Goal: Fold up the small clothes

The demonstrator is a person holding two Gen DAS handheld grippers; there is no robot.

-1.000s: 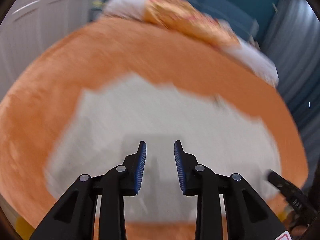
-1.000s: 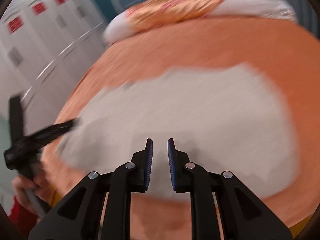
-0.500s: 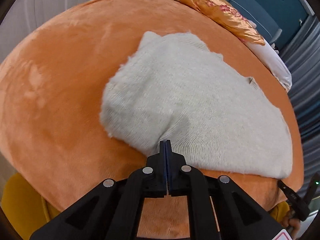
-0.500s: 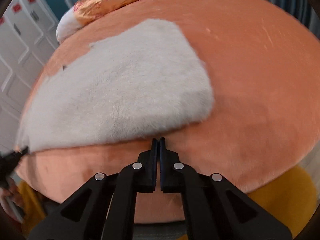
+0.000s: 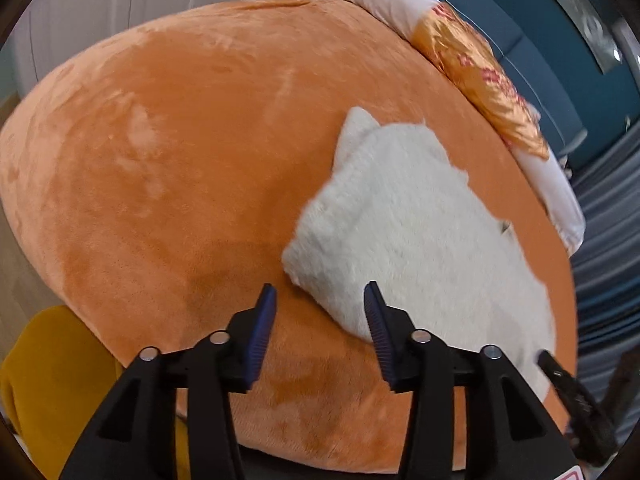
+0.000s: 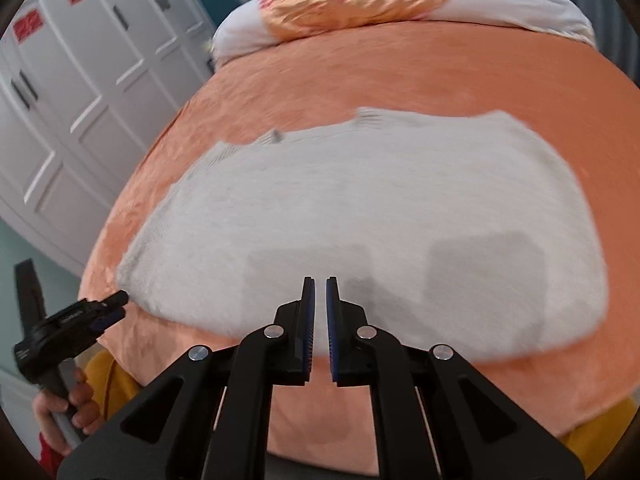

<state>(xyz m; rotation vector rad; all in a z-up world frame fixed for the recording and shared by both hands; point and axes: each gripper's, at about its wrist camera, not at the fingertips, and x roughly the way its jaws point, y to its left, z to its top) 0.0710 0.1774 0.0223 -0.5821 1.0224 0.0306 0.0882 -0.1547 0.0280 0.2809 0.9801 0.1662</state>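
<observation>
Item: white fleece garment point(image 6: 360, 216), soft, light, floppy; we'd pinch near corners. L gripper point(image 5: 320, 316) jaws just opening, empty; R gripper point(image 6: 320, 320) nearly closed, empty.

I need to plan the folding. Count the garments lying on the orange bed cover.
1. A single white fuzzy garment lies flat on the orange bed cover, near its front edge, short of the pillows. Anything tucked under it would be hidden.
</observation>
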